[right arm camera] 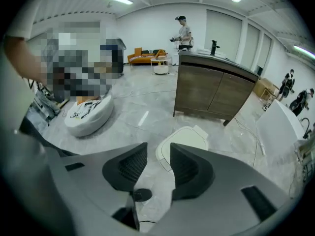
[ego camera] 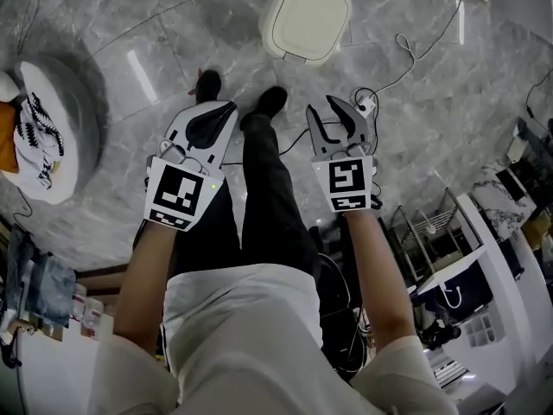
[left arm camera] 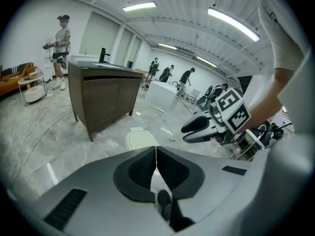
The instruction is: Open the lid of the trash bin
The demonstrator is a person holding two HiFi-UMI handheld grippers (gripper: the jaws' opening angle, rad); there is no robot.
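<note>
Down on the grey marble floor (ego camera: 173,50), just past my black shoes (ego camera: 270,102), sits the cream plastic trash bin with rounded corners (ego camera: 307,17). Its flat cream lid (right arm camera: 184,142) looks shut. Both tools are well apart from it.

My left tool (ego camera: 216,109) is pressed together with nothing in it. My right tool (ego camera: 333,115) is spread open, and nothing is between its pads either.

I think the job is only starting: I must get to the bin first. To do it well, I would go down with the open right tool and come at the near edge of the lid. I would slip one pad under that edge, pinch softly, then lift slowly so the bin does not tip or slide. A small tab sticks out on the far side; I cannot tell if it is a hinge or a handle.

From the head view I see the bin from above, plus white cables (ego camera: 415,54) lying near it. Only the two tool views show the big brown wooden cabinet (right arm camera: 211,90) standing behind the bin. The left tool view also shows my right tool from the side, and other people far away.
</note>
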